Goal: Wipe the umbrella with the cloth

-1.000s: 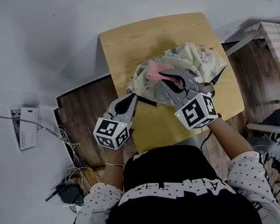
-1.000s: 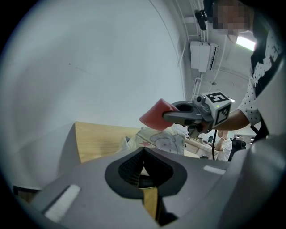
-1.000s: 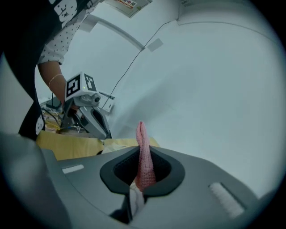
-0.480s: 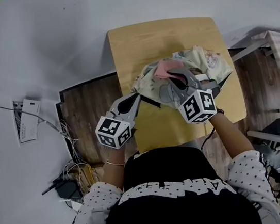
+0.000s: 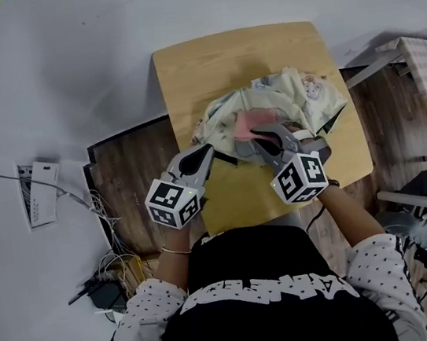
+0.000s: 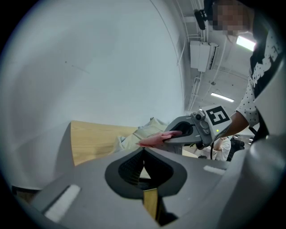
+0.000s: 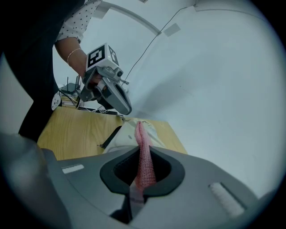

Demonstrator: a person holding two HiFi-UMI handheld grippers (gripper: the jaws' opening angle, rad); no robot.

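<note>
Umbrella (image 5: 297, 93), a crumpled cream heap, lies toward 3 o'clock on the wooden table (image 5: 213, 62). The pink cloth (image 5: 248, 123), clamped in the right gripper (image 7: 141, 152), has slid across it toward 6 o'clock, likely a wiping stroke under way. The left gripper (image 5: 207, 151), jaws together, sits at the umbrella's 8 o'clock edge; whether it pinches fabric is unclear.

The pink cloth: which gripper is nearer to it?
Right. The right gripper is shut on the pink cloth, over the umbrella. The left gripper is shut too, left of the cloth at the umbrella's edge, not touching the cloth.
</note>
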